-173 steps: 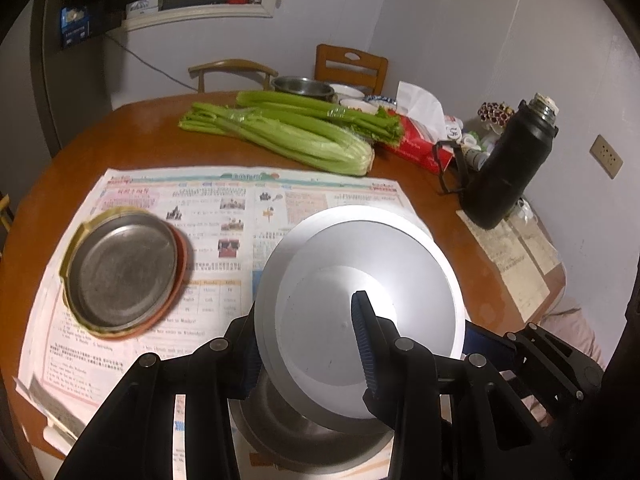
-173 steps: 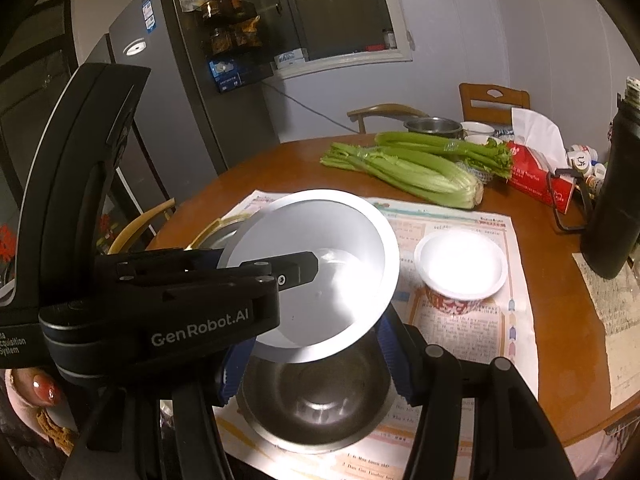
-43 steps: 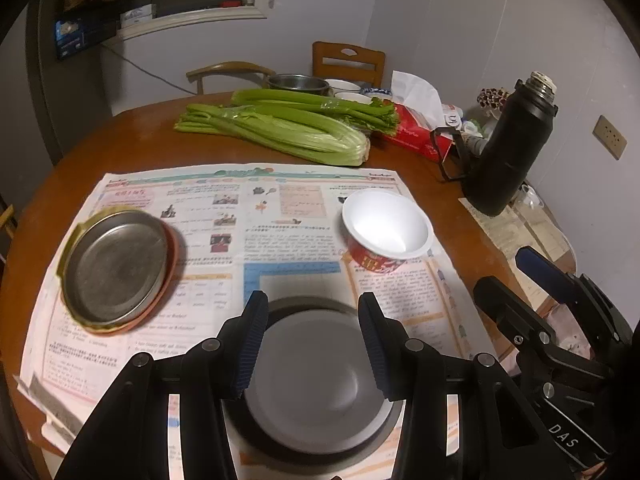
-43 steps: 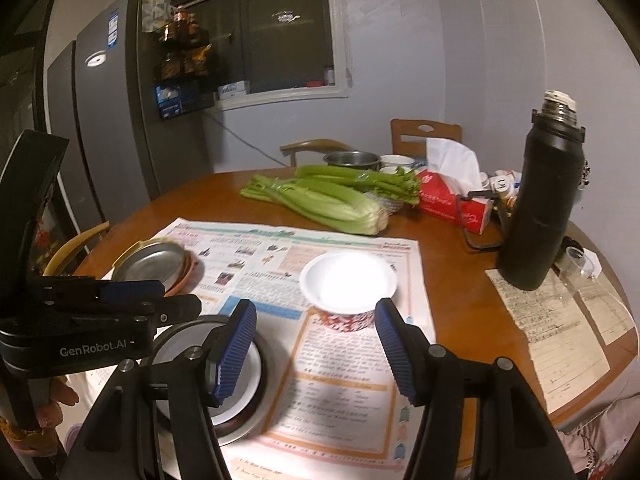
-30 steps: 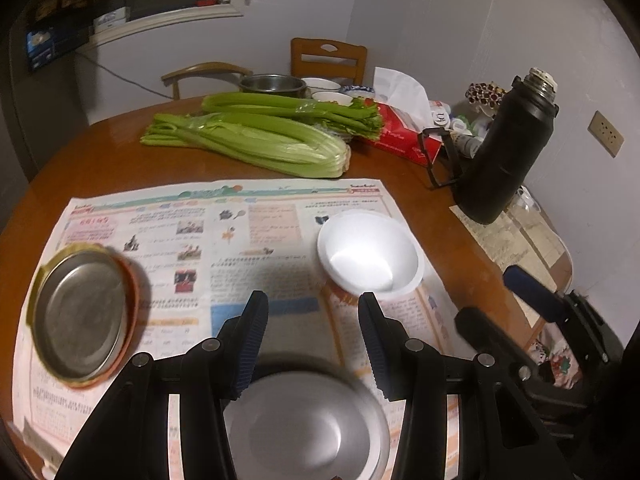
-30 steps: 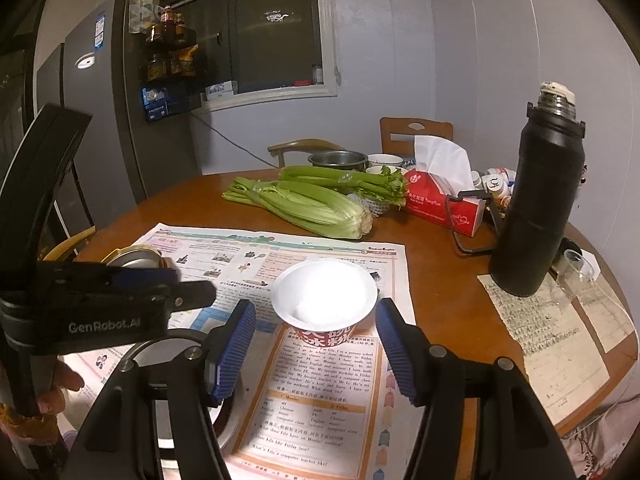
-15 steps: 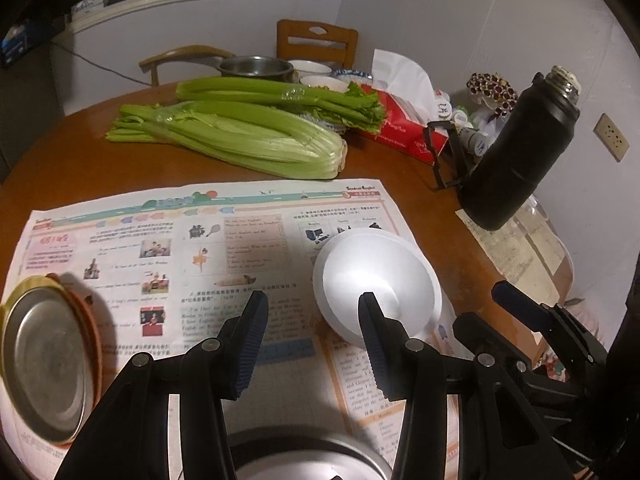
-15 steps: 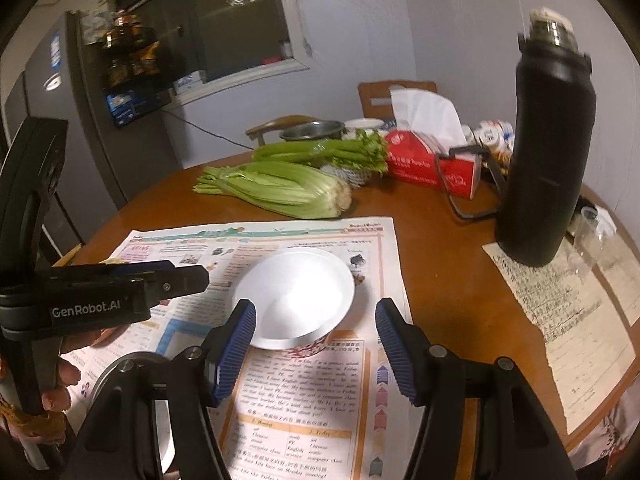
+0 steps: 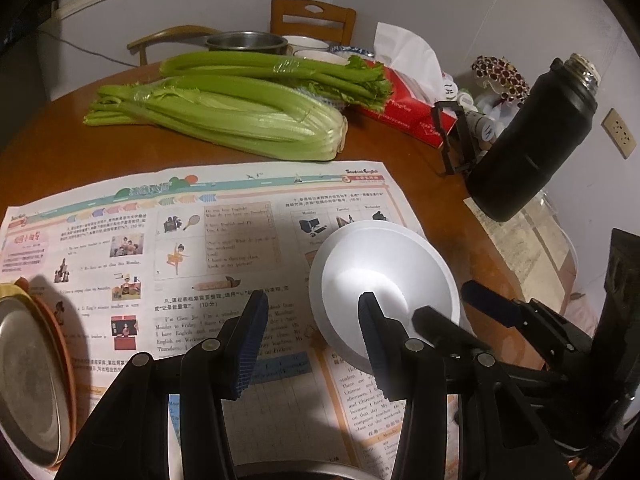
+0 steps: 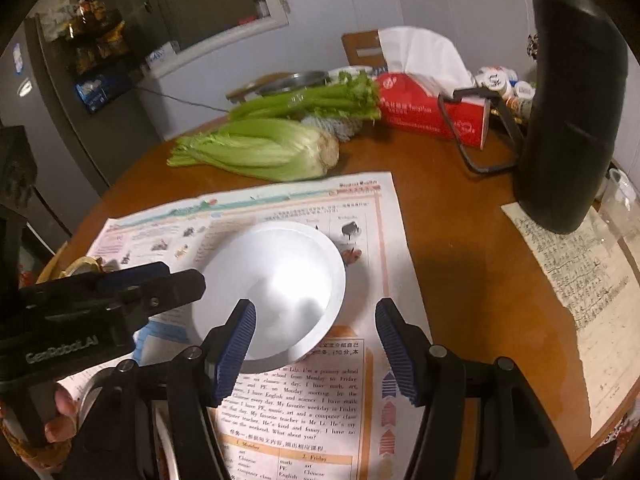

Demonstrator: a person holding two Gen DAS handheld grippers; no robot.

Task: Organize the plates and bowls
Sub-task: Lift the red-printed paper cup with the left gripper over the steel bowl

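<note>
A white bowl [image 9: 380, 276] with a red patterned outside stands on the newspaper [image 9: 224, 248]. My left gripper [image 9: 312, 300] is open just above it, its right finger over the bowl's near rim and its left finger over bare paper. My right gripper [image 10: 314, 308] is also open, and the white bowl [image 10: 276, 276] shows its right rim between the fingers. Neither gripper's pads press on the bowl. A metal plate [image 9: 24, 384] lies on an orange plate at the far left. Only a sliver of the nested metal bowls [image 9: 300, 474] shows at the bottom edge.
Two bundles of celery [image 9: 224, 116] lie across the round wooden table [image 9: 48, 156] behind the newspaper. A red tissue box [image 9: 408, 112] and a tall black flask [image 9: 532, 140] stand at the right, with handwritten papers [image 10: 580, 292] beside the flask. A person's hand [image 10: 60, 412] holds the left gripper.
Both grippers have moved forward and down from the nested metal bowls to the white bowl, which now looks larger. The metal bowls have slid out at the bottom.
</note>
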